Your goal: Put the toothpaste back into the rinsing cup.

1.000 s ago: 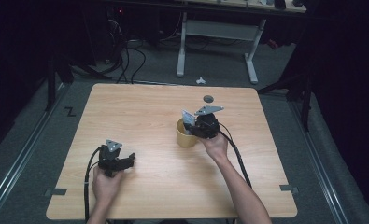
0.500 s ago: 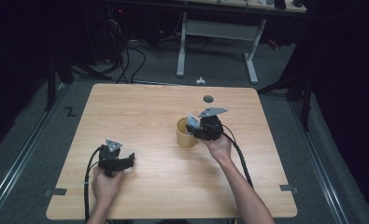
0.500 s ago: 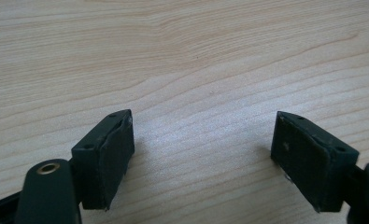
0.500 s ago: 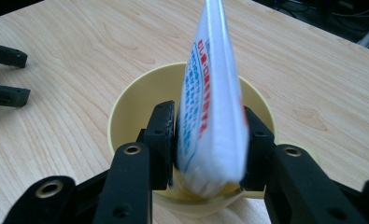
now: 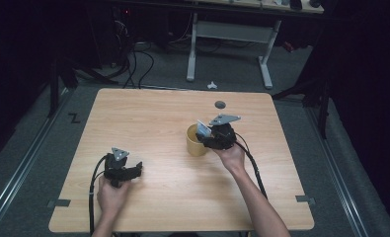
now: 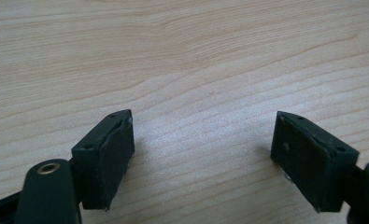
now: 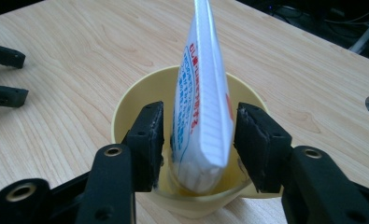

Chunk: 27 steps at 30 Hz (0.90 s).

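A yellow cup [image 5: 196, 144] stands right of the table's middle. A white toothpaste tube [image 5: 203, 128] with red and blue print stands in it, its crimped end leaning out over the rim. In the right gripper view the tube [image 7: 203, 93] sits between my right gripper's [image 7: 198, 144] jaws, with a thin gap on each side, inside the cup [image 7: 126, 112]. My right gripper [image 5: 210, 136] hovers at the cup's right rim. My left gripper [image 5: 136, 169] rests low at the front left, wide open over bare wood [image 6: 201, 158].
The wooden table [image 5: 153, 113] has a round grey grommet [image 5: 220, 104] near its far edge, beyond the cup. Dark floor, cables and a white desk frame [image 5: 227, 34] lie behind the table. The left gripper's jaw tips [image 7: 2, 74] show far left in the right gripper view.
The right gripper and the tube have sunk slightly toward the cup. The left hand has stayed still.
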Tool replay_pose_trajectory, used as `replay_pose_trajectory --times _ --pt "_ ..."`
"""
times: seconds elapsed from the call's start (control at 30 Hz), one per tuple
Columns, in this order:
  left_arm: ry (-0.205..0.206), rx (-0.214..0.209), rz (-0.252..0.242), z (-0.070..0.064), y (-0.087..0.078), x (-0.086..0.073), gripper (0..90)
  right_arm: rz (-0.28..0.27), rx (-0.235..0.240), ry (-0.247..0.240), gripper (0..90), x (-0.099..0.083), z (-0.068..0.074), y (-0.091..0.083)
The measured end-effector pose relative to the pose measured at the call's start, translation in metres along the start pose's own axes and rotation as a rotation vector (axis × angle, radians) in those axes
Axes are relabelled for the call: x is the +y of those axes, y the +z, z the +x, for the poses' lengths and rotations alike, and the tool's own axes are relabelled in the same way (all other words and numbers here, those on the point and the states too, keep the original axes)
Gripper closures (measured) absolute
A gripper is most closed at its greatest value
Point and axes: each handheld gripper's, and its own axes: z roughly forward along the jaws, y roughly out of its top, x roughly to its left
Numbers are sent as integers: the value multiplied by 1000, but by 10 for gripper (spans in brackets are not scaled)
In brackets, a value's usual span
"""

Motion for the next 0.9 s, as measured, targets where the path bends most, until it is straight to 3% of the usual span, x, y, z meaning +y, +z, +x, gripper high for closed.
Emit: replay_pose_trajectory --times 0.1,0.33,0.9 --pt "0 0 0 0 0 0 218 -5 19 14 485 0 -1 -4" --pt "0 0 0 0 0 0 218 -24 8 20 444 0 0 -13" --pt "0 0 0 0 0 0 218 -53 -8 25 443 -5 -2 -31"
